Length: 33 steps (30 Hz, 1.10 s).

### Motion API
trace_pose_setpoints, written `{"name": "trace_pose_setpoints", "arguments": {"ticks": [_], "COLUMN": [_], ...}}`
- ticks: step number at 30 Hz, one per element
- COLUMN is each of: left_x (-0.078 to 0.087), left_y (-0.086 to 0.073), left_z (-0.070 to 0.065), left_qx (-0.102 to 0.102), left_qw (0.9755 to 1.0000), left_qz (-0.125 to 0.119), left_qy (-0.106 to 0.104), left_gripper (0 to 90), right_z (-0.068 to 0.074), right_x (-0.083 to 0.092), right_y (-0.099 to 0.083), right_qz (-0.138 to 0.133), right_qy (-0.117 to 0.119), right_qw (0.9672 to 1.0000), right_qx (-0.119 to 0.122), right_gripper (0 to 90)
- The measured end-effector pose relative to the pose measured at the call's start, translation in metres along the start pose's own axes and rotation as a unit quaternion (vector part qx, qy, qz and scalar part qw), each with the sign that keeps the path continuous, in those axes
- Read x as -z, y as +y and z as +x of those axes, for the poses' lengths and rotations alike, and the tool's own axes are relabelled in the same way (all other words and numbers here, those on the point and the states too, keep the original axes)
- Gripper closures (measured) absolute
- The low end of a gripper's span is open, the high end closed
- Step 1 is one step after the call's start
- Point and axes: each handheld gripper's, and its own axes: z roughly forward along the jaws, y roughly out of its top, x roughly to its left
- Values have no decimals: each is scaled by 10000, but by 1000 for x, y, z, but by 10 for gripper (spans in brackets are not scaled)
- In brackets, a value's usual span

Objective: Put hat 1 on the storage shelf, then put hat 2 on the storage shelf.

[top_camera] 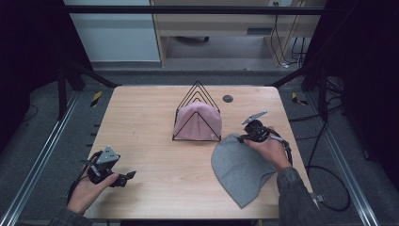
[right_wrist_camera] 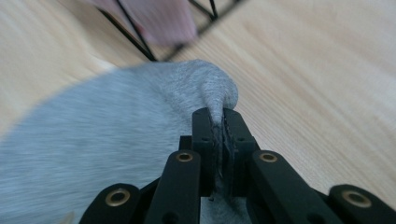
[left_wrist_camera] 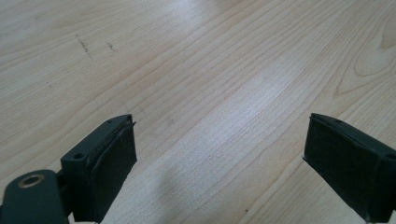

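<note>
Nearest us, at about seven o'clock on the wooden table [top_camera: 141, 122], our left gripper [top_camera: 123, 178] rests in the hand with its jaws spread wide over bare wood, nothing between them; we judge it is parked there to stay out of the way. At about four o'clock lies the grey beanie [top_camera: 240, 167], flat on the tabletop with its pointed crown toward us and its rim toward the middle of the table. Our right gripper [top_camera: 244, 137] has its jaws clamped on a pinched fold of that rim [right_wrist_camera: 219, 93], the knit bunched between the pads; gripping the rim probably lets us lift the cap by its opening. Just beyond, toward twelve o'clock, stands the black wire rack [top_camera: 197, 94] with a pink beanie [top_camera: 197, 123] already draped in it, so the grey one likely goes there next. Farther still, a small dark disc [top_camera: 227, 98] sits near the far edge.
</note>
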Motion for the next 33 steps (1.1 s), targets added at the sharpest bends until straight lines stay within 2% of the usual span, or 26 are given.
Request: {"name": "trace_pose_setpoints", "arguments": {"ticks": [4, 8, 15, 18, 20, 22, 23, 27, 30, 32, 33], "left_x": [-2, -3, -2, -3, -3, -3, -2, 1, 4, 6, 8], "left_y": [0, 0, 1, 2, 2, 4, 4, 10, 19, 31, 37], "left_z": [-1, -1, -5, -8, -9, -12, -12, -18, -27, -32, -35], "left_qx": [-1, 5, -49, -116, -124, -159, -177, -121, -300, -287, -349], "left_qw": [10000, 10000, 9999, 9997, 9996, 9995, 9995, 9990, 9980, 9968, 9964], "left_qz": [35, 60, 15, 7, 14, -4, -9, -218, -321, -430, -473], "left_qy": [-10, -40, -153, -220, -240, -264, -269, -383, -450, -602, -609], "left_gripper": [86, 86, 86, 86, 88, 89, 90, 104, 105, 105, 108], "right_z": [18, 37, 70, 81, 95, 99, 106, 121, 132, 137, 141], "right_x": [30, 57, 101, 112, 121, 123, 127, 134, 137, 138, 137], "right_y": [2, 2, 6, 10, 16, 18, 23, 37, 52, 63, 70], "right_qz": [-438, -827, -1384, -1575, -1732, -1771, -1849, -1973, -2039, -2094, -2092], "right_qy": [55, 122, 260, 319, 377, 391, 424, 502, 541, 633, 655], "right_qw": [9988, 9959, 9879, 9841, 9798, 9786, 9761, 9710, 9671, 9648, 9642], "right_qx": [215, 351, 656, 750, 929, 974, 1059, 1253, 1421, 1458, 1490], "right_gripper": [853, 854, 855, 855, 856, 856, 857, 857, 858, 858, 858]}}
